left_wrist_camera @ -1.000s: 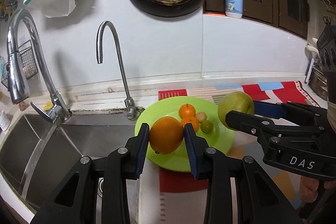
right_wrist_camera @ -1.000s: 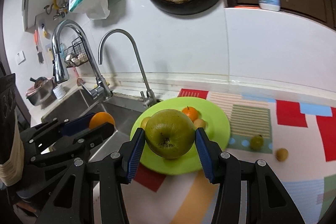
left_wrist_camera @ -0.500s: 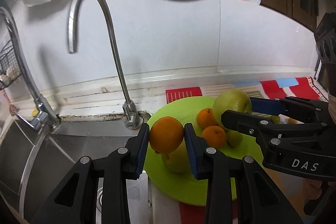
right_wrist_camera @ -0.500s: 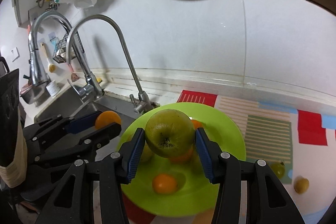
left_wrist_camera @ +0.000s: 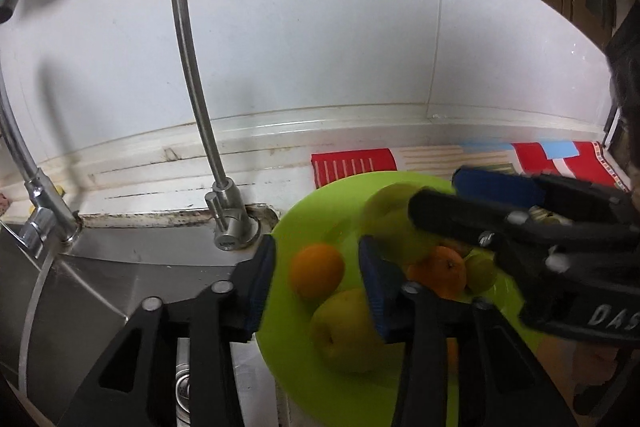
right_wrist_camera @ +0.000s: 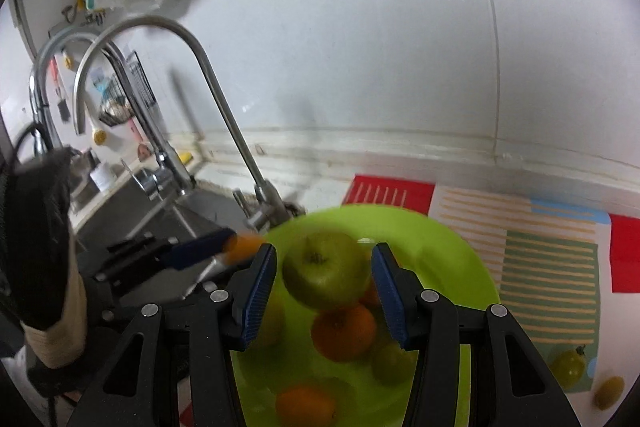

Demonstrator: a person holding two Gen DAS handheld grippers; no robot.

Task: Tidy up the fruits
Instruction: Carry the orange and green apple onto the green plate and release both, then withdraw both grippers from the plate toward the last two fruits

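Two grippers are hovering over the green plate [right_wrist_camera: 472, 267] lying on the counter beside the sink [left_wrist_camera: 100, 283]. The left gripper [left_wrist_camera: 316, 269] is showing its fingers spread wider than the orange [left_wrist_camera: 317, 270] between them, with gaps on both sides. The right gripper [right_wrist_camera: 324, 279] is likewise holding its fingers apart around the green apple [right_wrist_camera: 325, 275], not touching it. Both fruits are blurred just above the plate, where a yellow-green pear [left_wrist_camera: 344, 331] and smaller oranges [right_wrist_camera: 344, 333] are lying.
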